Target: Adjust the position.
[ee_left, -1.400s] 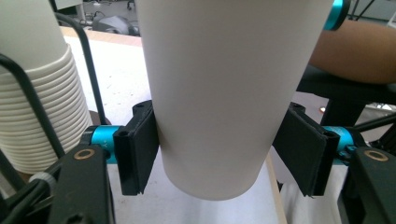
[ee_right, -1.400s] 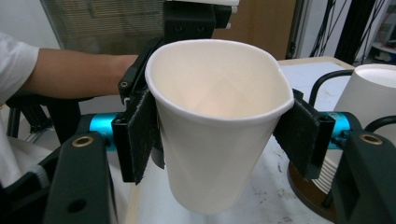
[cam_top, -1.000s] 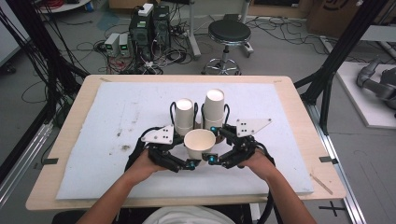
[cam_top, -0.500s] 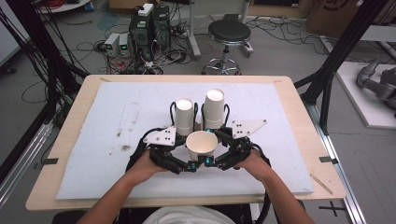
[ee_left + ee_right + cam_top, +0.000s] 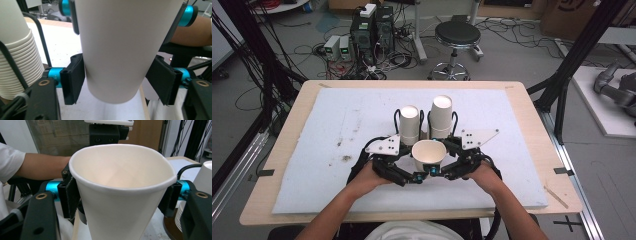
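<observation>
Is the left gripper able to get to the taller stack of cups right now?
Probably not yet. The paper cup sits between the left gripper jaws, which have just been opening, and the taller stack stands behind it, beyond the right gripper.

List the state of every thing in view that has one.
paper cup: mouth up, rim squeezed oval.
left hand-held gripper: jaws have just been opening, pads beside paper cup, contact unclear.
right hand-held gripper: jaws have just been closing, shut on paper cup.
left cup stack: upside down.
right cup stack: upside down.
</observation>
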A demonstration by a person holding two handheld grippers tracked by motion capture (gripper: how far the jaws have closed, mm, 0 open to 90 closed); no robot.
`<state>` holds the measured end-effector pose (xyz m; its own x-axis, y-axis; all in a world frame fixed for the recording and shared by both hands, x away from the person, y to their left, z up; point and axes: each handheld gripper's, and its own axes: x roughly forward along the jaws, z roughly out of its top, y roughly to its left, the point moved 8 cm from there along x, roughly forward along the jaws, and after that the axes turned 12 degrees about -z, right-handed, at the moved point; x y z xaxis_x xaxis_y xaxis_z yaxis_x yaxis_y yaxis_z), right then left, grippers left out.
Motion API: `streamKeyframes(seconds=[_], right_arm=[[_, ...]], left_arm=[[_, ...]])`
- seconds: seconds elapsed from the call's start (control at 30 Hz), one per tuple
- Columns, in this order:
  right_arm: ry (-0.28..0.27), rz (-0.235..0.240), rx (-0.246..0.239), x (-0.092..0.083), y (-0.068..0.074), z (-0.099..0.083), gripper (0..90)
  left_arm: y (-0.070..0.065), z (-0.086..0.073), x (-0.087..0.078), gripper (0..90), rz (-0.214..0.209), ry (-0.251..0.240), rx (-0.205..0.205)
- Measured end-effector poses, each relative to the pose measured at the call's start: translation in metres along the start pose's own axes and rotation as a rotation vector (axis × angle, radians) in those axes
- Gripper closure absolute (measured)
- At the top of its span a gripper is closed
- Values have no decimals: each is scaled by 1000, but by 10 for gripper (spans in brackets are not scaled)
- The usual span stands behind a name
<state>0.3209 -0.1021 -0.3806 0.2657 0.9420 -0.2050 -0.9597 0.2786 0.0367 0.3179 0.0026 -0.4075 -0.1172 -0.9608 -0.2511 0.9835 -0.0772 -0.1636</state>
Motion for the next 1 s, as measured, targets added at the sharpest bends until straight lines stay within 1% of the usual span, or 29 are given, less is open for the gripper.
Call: streamKeyframes(seconds=[0.13,0.23,0.43,0.6,0.63,0.7,0.73,0.77,0.9,0.93,1.0], right_arm=[[3,-23,-9,-3,-4,0,326],[3,-39,-14,-7,-8,0,330],[2,-88,-17,-18,-19,1,333],[19,-121,-23,-22,-23,0,334],[20,-126,-27,-22,-24,0,334],[31,-142,-36,-24,-26,-2,334],[34,-153,-34,-25,-28,-2,334],[37,-157,-31,-26,-28,-3,334],[39,-183,-30,-31,-32,-4,334],[40,-184,-26,-32,-32,-5,333],[36,-192,-26,-35,-34,-4,333]], left_arm=[[3,0,-4,272,25,-9,-3],[7,-1,-11,270,48,-18,-6],[13,1,-29,262,107,-65,-18],[19,4,-48,262,168,-107,-18],[21,4,-53,262,187,-112,-14],[26,4,-65,262,253,-123,-14],[28,4,-70,262,272,-125,-11],[31,4,-78,262,305,-140,-17],[36,5,-96,262,366,-175,-19],[38,5,-103,262,389,-183,-17],[40,4,-110,260,412,-195,-20]])
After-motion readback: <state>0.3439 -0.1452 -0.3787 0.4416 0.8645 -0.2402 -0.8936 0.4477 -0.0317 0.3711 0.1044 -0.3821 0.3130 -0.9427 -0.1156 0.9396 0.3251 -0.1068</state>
